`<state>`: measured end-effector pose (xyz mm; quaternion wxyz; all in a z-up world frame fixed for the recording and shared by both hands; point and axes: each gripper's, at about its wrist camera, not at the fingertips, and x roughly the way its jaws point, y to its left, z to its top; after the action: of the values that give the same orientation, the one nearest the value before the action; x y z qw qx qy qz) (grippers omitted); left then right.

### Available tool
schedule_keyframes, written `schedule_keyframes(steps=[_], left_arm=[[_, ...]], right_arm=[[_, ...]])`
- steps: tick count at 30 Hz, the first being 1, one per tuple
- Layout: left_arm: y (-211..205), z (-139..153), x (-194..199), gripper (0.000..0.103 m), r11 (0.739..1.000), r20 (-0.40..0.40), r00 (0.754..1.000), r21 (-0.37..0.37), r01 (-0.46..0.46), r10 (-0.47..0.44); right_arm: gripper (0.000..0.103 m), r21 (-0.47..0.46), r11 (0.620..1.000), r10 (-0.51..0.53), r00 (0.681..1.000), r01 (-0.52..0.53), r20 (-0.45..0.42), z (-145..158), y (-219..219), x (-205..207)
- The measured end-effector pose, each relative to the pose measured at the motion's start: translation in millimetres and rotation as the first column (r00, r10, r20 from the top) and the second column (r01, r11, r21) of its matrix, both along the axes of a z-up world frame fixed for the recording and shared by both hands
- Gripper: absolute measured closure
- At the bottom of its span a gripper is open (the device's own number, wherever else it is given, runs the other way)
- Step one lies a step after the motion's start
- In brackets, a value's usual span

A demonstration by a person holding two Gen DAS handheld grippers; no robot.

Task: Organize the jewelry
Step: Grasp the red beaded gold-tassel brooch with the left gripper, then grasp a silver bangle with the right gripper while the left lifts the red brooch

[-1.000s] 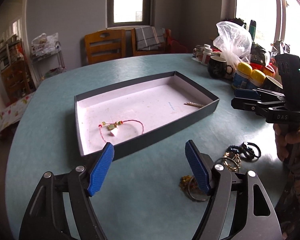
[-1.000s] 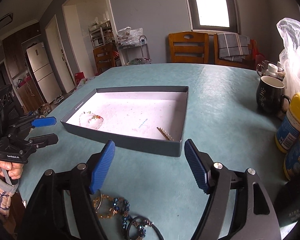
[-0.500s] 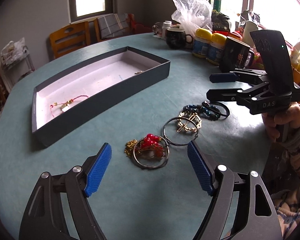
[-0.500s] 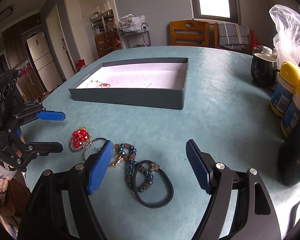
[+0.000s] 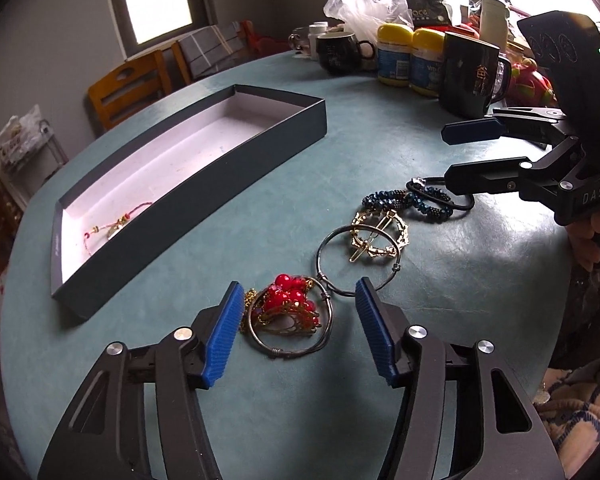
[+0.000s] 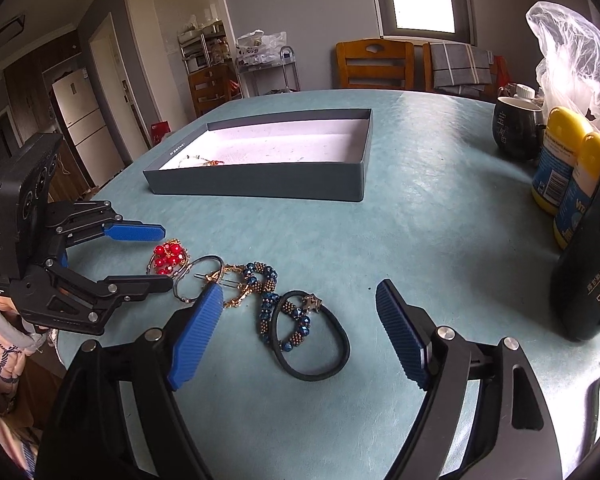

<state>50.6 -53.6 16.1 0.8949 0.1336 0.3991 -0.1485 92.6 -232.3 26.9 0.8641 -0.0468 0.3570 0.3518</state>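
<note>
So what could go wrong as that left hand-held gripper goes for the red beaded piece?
The red bead cluster lies inside a wire ring that touches a second wire hoop, so a pinch by the left hand-held gripper might drag both along. The gold hair clip lies on that hoop and could shift too. The open box is a carry away, so loose parts might drop.

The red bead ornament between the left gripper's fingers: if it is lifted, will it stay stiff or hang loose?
The red bead ornament probably lifts partly stiff: a wire ring frames it. Its gold chain would likely dangle. It touches a second ring, which may drag along. The left gripper is open around it.
</note>
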Motion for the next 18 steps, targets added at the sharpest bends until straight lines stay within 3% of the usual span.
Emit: schedule_keyframes(steps=[4,7,14,18], left_arm=[[2,1,-3,0.056,1.0,0.0,1.0,-0.006,0.003,-0.003],[3,-3,-3,0.073,1.0,-0.004,1.0,-0.001,-0.008,0.008],[15,16,-5,0.085,0.996,0.024,0.999,-0.083,-0.028,0.03],[20,39,-11,0.085,0.99,0.066,0.997,-0.139,-0.018,0.027]], right_arm=[[0.025,0.001,1.0,0.002,1.0,-0.002,0.0,0,0,1],[0.025,0.001,1.0,0.003,1.0,-0.003,0.001,1,1,1],[0.024,-0.001,1.0,0.001,1.0,-0.001,0.003,1,0,2],[0.024,-0.009,1.0,0.012,1.0,-0.012,0.004,0,2,-1]])
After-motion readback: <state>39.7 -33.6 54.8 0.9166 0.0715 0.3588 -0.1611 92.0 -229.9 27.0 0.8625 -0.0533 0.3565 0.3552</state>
